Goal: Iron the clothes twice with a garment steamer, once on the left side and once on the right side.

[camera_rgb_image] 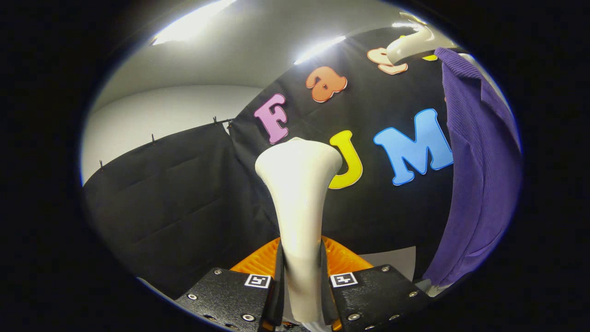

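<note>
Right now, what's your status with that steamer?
Gripper shut on the steamer. Purple garment hangs off to the right, steamer head apart from it. Nothing between them.

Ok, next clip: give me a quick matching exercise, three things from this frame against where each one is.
Things:
1. garment steamer
2. purple garment
3. white hanger

Places:
a. hanging beyond the fingers, off to the right
b. clamped between the fingers of the gripper
c. at the top of the garment

Pairs: 1-b, 2-a, 3-c
</note>
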{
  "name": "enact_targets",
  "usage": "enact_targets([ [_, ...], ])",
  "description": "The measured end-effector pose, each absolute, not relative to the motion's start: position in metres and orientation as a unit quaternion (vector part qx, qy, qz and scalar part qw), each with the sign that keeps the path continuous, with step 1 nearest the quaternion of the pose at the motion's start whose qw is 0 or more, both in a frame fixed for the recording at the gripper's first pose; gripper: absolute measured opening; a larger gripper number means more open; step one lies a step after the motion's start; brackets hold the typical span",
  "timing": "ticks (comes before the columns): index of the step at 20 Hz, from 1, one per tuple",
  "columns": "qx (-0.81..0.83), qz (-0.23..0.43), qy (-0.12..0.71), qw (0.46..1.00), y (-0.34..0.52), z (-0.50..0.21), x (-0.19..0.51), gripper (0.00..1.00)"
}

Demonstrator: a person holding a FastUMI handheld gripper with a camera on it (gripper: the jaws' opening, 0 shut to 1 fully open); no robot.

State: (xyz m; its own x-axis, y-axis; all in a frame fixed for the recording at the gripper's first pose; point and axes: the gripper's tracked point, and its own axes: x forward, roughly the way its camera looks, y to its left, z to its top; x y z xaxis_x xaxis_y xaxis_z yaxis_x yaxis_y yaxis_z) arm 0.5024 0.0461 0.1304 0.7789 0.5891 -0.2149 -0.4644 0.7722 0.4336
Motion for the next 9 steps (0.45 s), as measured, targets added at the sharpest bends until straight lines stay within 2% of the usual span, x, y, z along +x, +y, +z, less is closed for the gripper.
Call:
enact_targets([
  [9,0.173,0.235,0.239,0.926,0.049,0.077,0.534,0.34],
])
